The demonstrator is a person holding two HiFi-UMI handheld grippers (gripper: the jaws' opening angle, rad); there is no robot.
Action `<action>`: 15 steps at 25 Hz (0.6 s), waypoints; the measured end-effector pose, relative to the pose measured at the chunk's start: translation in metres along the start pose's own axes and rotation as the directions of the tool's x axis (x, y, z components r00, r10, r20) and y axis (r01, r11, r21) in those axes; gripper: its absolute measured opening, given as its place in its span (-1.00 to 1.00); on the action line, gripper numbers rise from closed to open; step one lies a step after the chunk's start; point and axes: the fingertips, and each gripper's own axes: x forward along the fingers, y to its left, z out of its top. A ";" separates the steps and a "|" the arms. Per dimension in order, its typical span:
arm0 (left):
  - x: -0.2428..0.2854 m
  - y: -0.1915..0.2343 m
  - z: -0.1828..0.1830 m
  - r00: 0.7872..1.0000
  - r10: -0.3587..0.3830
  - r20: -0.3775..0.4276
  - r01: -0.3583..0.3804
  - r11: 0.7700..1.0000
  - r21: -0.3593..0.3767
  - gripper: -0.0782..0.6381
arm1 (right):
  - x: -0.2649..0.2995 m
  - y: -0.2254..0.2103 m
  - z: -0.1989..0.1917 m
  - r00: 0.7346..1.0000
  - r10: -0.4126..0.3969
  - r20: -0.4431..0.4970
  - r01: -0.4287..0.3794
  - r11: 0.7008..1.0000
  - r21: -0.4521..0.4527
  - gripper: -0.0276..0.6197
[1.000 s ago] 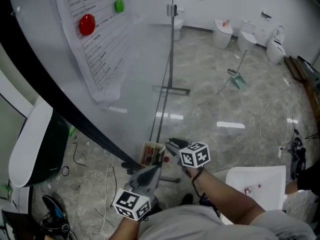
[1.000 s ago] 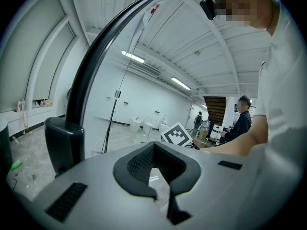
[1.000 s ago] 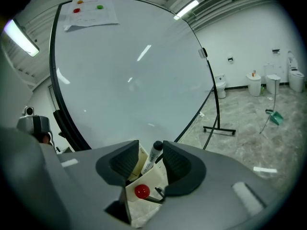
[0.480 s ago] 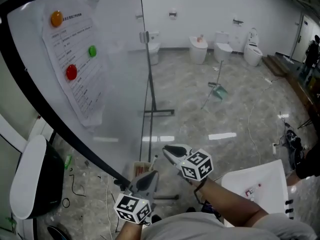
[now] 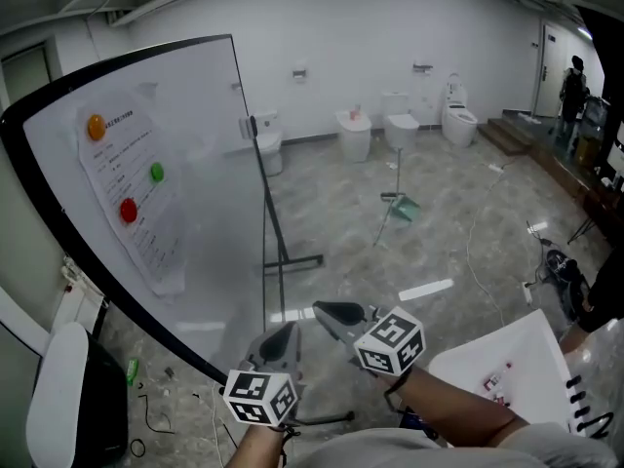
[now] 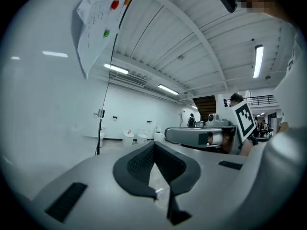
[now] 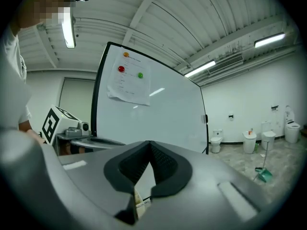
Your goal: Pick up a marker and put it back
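right gripper (image 5: 324, 311) by the tall glossy white whiteboard (image 5: 185, 174): jaws closing together empty, marker box now out of view; left gripper (image 5: 285, 331) pinched together, empty; marker likely returned.

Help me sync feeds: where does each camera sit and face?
Head view: on the person's head, looking down-forward at the whiteboard; left claw, right claw, forearm show.
Left gripper view: on left claw, along its shut jaws; right claw at right.
Right gripper view: on right claw, facing whiteboard; left claw at left.
All share the whiteboard.

A showroom-like hall: whiteboard (image 5: 195, 193), several unplumbed toilets (image 5: 400, 128) on polished stone floor (image 5: 448, 232).
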 end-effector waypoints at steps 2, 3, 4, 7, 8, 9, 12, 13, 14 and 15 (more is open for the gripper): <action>0.005 -0.002 0.008 1.000 0.001 0.011 -0.001 1.000 0.000 -0.78 | -0.005 -0.001 0.006 1.000 -0.012 0.012 0.012 1.000 -0.002 -0.91; 0.007 -0.002 0.012 1.000 0.003 0.016 -0.003 1.000 0.001 -0.78 | -0.007 -0.001 0.009 1.000 -0.017 0.018 0.017 1.000 -0.001 -0.91; 0.009 -0.001 0.015 1.000 0.005 0.020 -0.005 1.000 0.003 -0.78 | -0.008 -0.001 0.010 1.000 -0.019 0.022 0.019 1.000 0.002 -0.91; 0.012 0.001 0.023 1.000 0.015 0.028 -0.015 1.000 0.011 -0.78 | -0.009 -0.001 0.012 0.999 -0.022 0.023 0.021 1.000 0.009 -0.91; 0.013 0.000 0.025 0.999 0.017 0.029 -0.018 1.000 0.014 -0.78 | -0.010 0.000 0.012 0.999 -0.025 0.023 0.024 1.000 0.007 -0.91; 0.013 0.000 0.027 0.999 0.019 0.031 -0.019 1.000 0.016 -0.78 | -0.011 0.000 0.013 0.999 -0.028 0.026 0.028 1.000 0.005 -0.91; 0.014 -0.003 0.029 0.999 0.018 0.033 -0.019 1.000 0.022 -0.78 | -0.013 0.000 0.017 0.999 -0.031 0.039 0.030 0.999 0.015 -0.91; 0.014 -0.003 0.029 0.999 0.016 0.033 -0.017 1.000 0.023 -0.78 | -0.013 0.000 0.017 0.999 -0.028 0.043 0.027 0.999 0.024 -0.91; 0.014 -0.002 0.028 0.999 0.016 0.032 -0.017 1.000 0.023 -0.78 | -0.013 0.000 0.018 0.999 -0.026 0.046 0.025 0.999 0.030 -0.91; 0.015 -0.001 0.026 0.999 0.017 0.030 -0.017 1.000 0.021 -0.78 | -0.013 0.000 0.018 0.999 -0.025 0.048 0.024 0.999 0.032 -0.91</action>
